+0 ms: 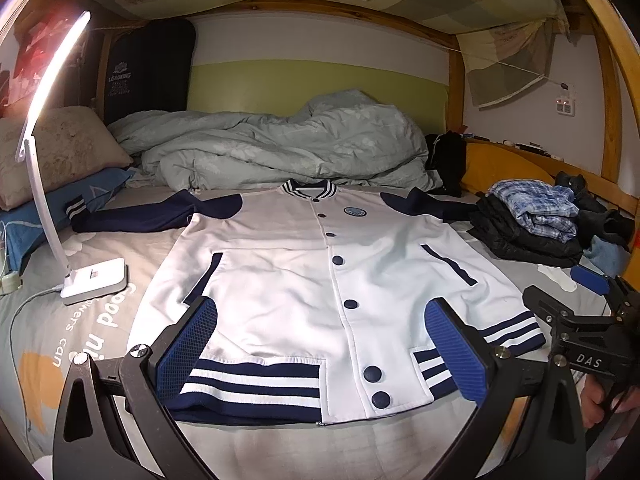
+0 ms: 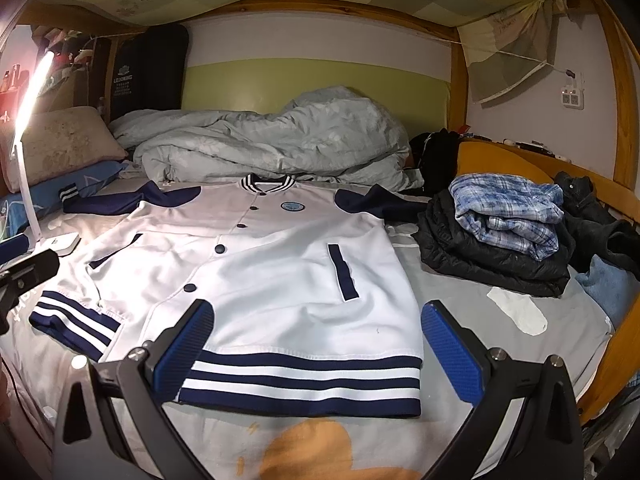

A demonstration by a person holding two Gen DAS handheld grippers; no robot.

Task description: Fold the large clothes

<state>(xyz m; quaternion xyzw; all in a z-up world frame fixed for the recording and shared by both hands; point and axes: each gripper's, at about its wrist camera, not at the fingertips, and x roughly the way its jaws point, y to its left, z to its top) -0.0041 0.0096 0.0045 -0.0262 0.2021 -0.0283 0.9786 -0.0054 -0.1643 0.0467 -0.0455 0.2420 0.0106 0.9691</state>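
I hold my left gripper [image 1: 326, 344] and right gripper [image 2: 318, 344] spread wide, empty, above the jacket [image 1: 304, 280] lying flat on the bed [image 1: 60, 320].

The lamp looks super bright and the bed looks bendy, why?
Left wrist view: the lamp bar glares white, washing out detail around it, and lights the jacket evenly. Right wrist view: the same lamp flares at the left edge. Both views: the fisheye lens curves the wooden bed frame, with dark corners.
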